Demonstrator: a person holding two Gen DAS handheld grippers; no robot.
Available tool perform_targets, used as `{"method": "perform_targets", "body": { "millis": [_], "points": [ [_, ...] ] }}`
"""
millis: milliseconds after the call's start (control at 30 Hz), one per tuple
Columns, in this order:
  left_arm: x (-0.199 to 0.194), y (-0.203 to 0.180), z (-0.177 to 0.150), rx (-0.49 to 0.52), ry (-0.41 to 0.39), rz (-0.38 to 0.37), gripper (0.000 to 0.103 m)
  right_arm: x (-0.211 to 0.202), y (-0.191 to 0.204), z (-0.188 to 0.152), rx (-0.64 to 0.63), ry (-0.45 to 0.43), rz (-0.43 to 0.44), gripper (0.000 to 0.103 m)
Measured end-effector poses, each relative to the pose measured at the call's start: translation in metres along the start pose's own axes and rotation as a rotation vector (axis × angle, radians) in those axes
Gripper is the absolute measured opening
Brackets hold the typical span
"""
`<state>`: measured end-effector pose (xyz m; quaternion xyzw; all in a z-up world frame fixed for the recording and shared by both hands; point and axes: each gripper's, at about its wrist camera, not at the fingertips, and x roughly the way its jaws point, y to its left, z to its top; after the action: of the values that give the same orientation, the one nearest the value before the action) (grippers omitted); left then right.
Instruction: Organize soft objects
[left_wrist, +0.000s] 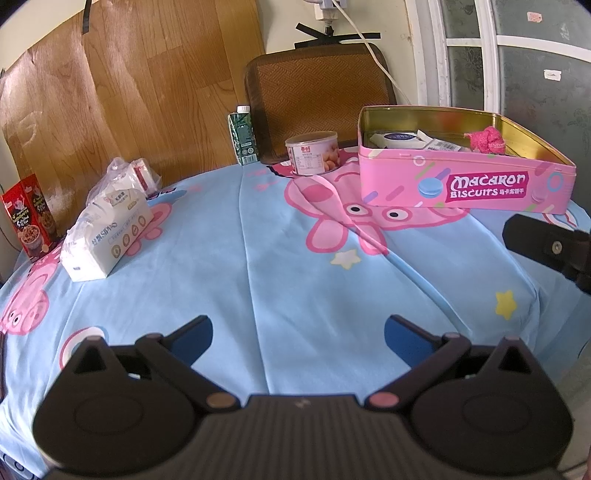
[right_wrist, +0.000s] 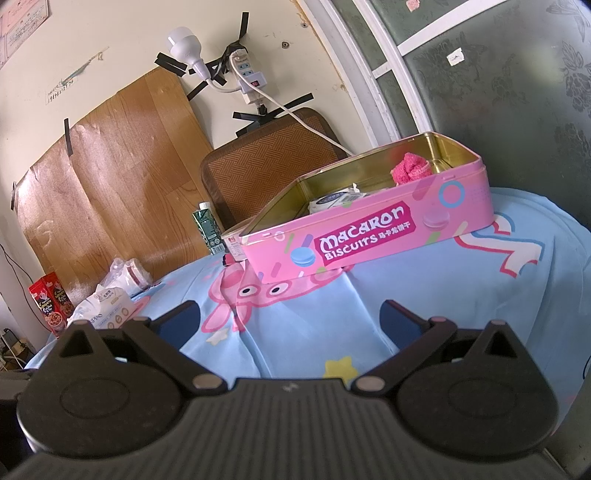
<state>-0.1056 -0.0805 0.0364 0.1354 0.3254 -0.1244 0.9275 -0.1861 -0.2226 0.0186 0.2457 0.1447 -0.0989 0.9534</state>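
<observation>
Hovering near edge | left gripper (left_wrist: 298, 328) and right gripper (right_wrist: 288, 314) gape wide, empty | tissue pack (left_wrist: 105, 236) far left | risk: crinkly wrap slips, snagging cloth (left_wrist: 280, 266) | tin (left_wrist: 461, 177) far right

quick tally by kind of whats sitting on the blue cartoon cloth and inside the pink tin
Tins and cans: 2, the pink biscuit tin and the round can
Cartons and boxes: 2, the green carton and the red box
Soft packs and cloth: 4, tissue pack, bagged roll, pink cloth, white packet
Total: 8
</observation>
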Motion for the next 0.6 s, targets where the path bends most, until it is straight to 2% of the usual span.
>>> {"method": "perform_targets", "body": {
  "millis": [600],
  "points": [
    [-0.0011, -0.0082, 0.0010, 0.005, -0.003, 0.013, 0.103, -0.0006, 0.0008, -0.0016, 0.000, -0.003, -0.005, 0.103]
  ]
}}
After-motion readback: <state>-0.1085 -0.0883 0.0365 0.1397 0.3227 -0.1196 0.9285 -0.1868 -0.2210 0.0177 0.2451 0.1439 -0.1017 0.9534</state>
